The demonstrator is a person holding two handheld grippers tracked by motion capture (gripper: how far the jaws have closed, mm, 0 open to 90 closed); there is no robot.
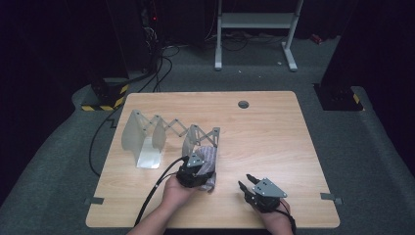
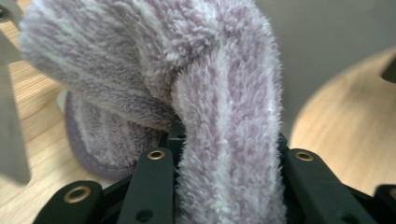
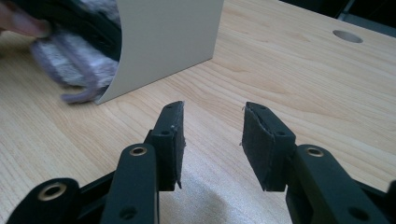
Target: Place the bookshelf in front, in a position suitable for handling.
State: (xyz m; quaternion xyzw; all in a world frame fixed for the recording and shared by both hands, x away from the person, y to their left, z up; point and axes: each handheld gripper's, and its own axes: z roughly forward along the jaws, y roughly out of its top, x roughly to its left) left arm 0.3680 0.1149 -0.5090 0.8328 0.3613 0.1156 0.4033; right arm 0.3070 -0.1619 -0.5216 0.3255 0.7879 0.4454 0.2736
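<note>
Fuzzy lilac sock (image 2: 224, 121) sits clamped in the left gripper (image 2: 224, 196); right gripper (image 3: 212, 140) gapes empty

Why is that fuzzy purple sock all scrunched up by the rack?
The fuzzy sock is bunched and folded because the left gripper pinches it between its jaws, beside the fold-out rack. Nothing looks spilled or broken.
</note>
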